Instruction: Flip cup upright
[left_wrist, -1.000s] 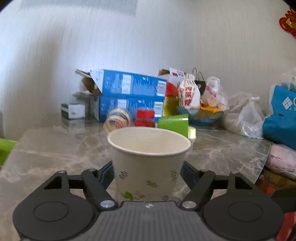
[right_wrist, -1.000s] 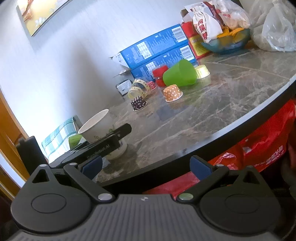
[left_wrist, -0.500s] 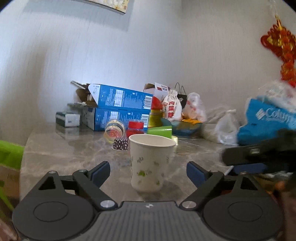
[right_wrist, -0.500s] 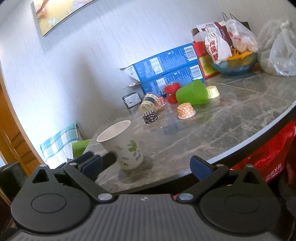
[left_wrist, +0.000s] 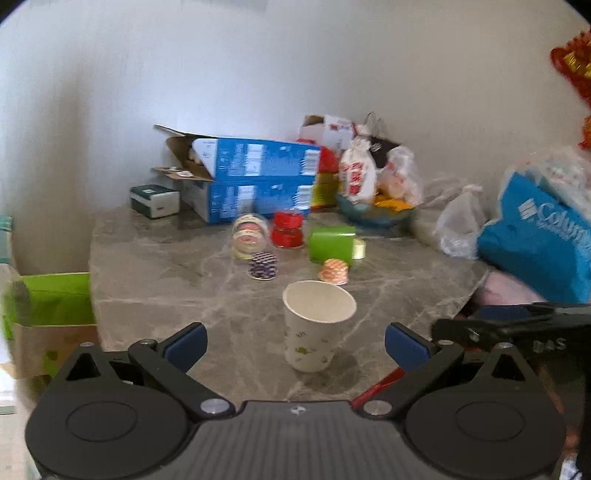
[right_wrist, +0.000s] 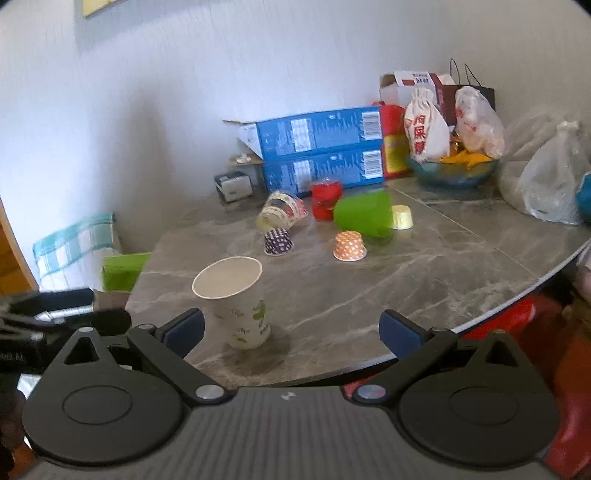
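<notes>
A white paper cup with green leaf prints (left_wrist: 314, 328) stands upright, mouth up, near the front edge of the grey marble table (left_wrist: 166, 266). It also shows in the right wrist view (right_wrist: 236, 302). My left gripper (left_wrist: 294, 341) is open and empty, drawn back from the cup, which stands free between and beyond its fingers. My right gripper (right_wrist: 291, 328) is open and empty, off the table's front edge, with the cup ahead on its left. The right gripper shows at the right of the left wrist view (left_wrist: 517, 328), and the left gripper at the left of the right wrist view (right_wrist: 55, 310).
Behind the cup lie a green plastic cup on its side (right_wrist: 364, 214), an orange dotted cupcake liner (right_wrist: 349, 246), a dark dotted liner (right_wrist: 277, 242), a yellow liner (right_wrist: 402, 217), a tipped clear jar (right_wrist: 280, 212) and a red jar (right_wrist: 324, 201). Blue boxes (right_wrist: 317, 147), a bowl (right_wrist: 450, 170) and bags line the wall.
My left gripper has let go of the cup, opened wide and pulled back from it. The cup stays upright on the table. My right gripper has swung to face the table.
</notes>
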